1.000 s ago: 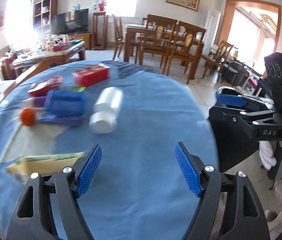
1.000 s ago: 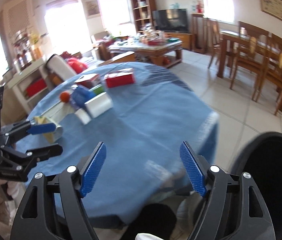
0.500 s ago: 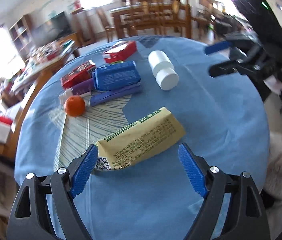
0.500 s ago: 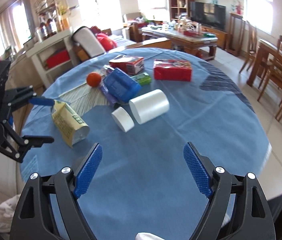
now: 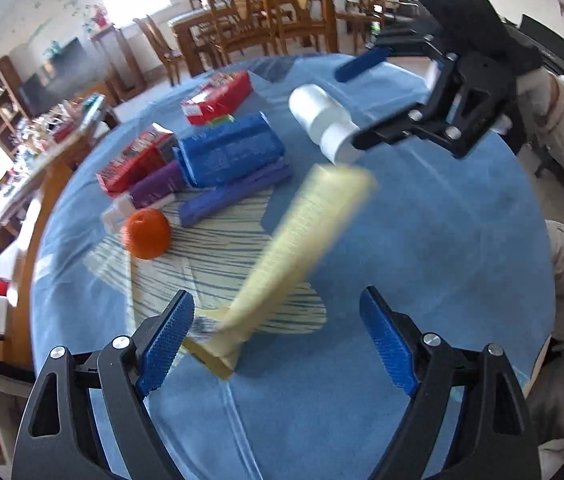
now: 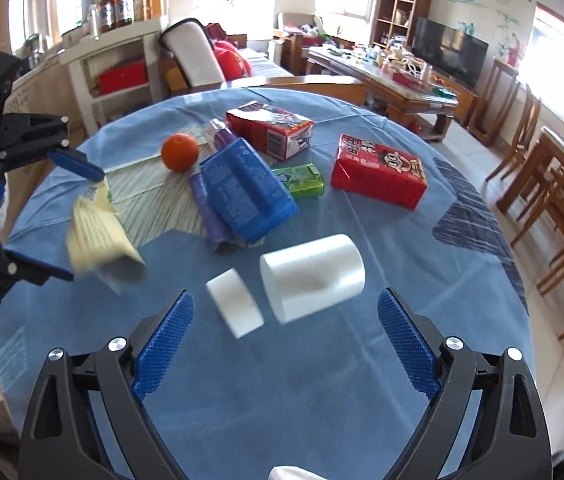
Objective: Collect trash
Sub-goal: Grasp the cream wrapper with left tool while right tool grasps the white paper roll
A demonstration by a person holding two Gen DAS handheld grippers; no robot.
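Observation:
A yellow crumpled carton lies on the round blue table, blurred, its near end between my open left gripper's fingers; it also shows in the right wrist view. A white bottle and its white cap lie just ahead of my open, empty right gripper. In the left wrist view the right gripper spans the white bottle. In the right wrist view the left gripper stands open around the carton.
An orange, a blue pack, a purple tube, a green pack and two red boxes lie mid-table on a striped paper. Wooden chairs stand at the right.
Both grippers have swung in over the table and closer. The left now straddles the yellow carton, which has turned lengthwise and looks blurred. The right has closed in on the white bottle and cap.

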